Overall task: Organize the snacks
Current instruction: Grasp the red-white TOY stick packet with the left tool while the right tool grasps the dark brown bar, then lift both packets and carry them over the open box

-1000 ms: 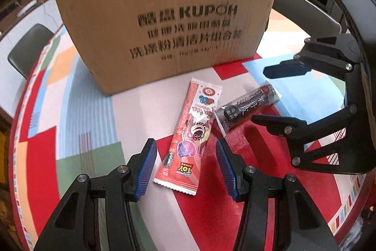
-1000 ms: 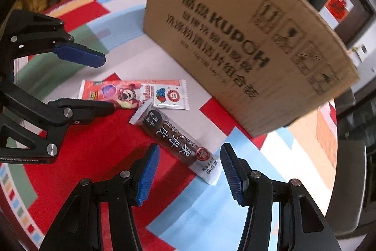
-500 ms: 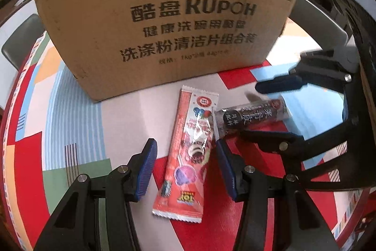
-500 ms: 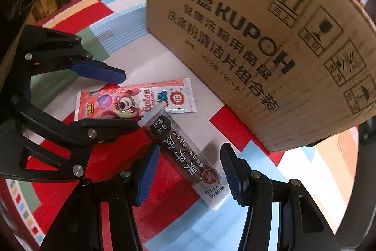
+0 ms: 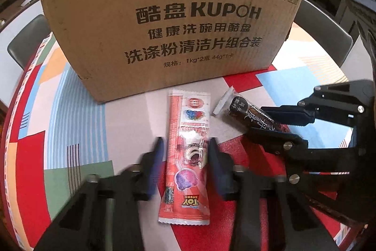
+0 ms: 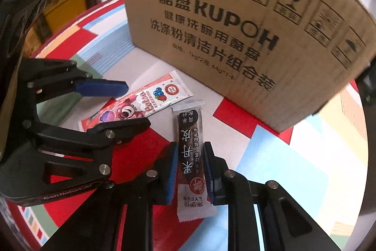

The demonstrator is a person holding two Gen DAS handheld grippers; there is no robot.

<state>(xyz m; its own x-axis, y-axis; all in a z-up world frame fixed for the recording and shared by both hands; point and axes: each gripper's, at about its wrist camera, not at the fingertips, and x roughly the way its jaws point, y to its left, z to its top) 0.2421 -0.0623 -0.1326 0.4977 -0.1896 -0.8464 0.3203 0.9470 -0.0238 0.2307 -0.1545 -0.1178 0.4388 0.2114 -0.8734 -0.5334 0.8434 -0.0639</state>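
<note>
Left wrist view: our left gripper (image 5: 185, 164) is closing, the red snack packet (image 5: 186, 157) lying between its blurred jaws, cardboard box (image 5: 174, 15) close ahead.

Right wrist view: our right gripper (image 6: 189, 171) clamps the dark snack bar (image 6: 190, 154), bare table (image 6: 293, 168) rightward.

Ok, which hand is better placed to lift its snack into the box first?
Right. The right tongs are already shut on the dark snack bar, while the left tongs are closing around the red snack packet.

Patchwork table (image 5: 77, 114): cardboard box (image 5: 169, 22), two snack packets (image 5: 188, 152).
</note>
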